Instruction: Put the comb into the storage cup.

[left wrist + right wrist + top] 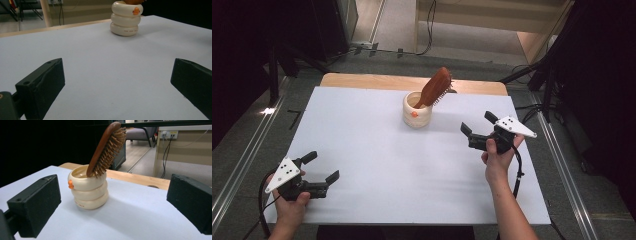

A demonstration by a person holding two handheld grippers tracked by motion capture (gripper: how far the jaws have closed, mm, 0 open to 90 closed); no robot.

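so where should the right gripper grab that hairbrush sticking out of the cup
Probably the hairbrush head, the only part standing clear above the cream ringed cup; its handle end is down inside. Pinch the head's narrow side edges, near the top, rather than smooth back against bristles. It leans away from the right gripper, so come in from above the cup, jaws open as now, and lift along the lean.

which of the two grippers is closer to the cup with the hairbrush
The right gripper. It sits just off the cup holding the hairbrush, open and aimed at it, while the left gripper rests far back by the table's near edge.
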